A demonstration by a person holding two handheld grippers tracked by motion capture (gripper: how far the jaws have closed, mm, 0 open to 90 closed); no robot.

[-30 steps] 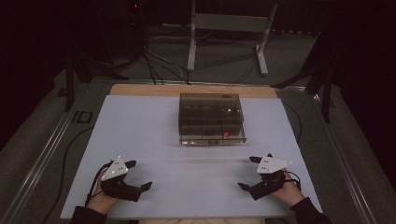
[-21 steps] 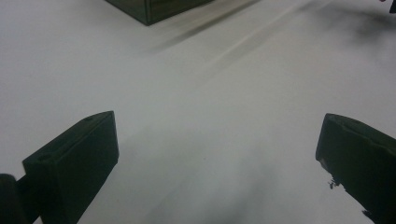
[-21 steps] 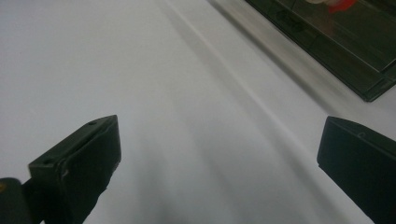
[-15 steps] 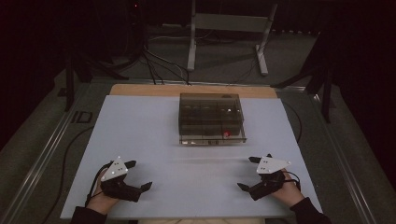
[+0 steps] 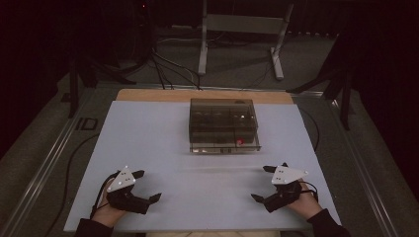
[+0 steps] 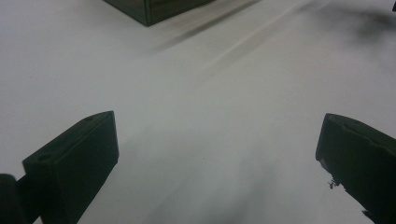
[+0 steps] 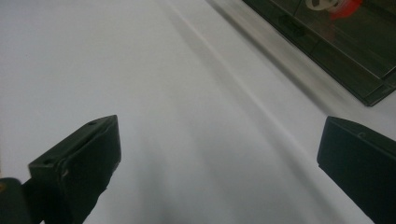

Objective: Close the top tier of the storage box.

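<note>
While I rest both hands low on the white worktop (image 5: 163, 133), my left hand-held gripper (image 5: 146, 186) and right hand-held gripper (image 5: 262, 183) gape wide, empty; the clear box (image 5: 223, 124) sits mid-worktop, well apart.

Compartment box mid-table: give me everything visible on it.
The compartment box is a dark, see-through plastic case, rectangular, lying flat at the middle of the white table, long side facing the person. Inner walls divide it into small cells. A small red item sits in a cell near its front right corner. Nothing touches it; both tongs rest apart from it, near the table's front edge.
</note>
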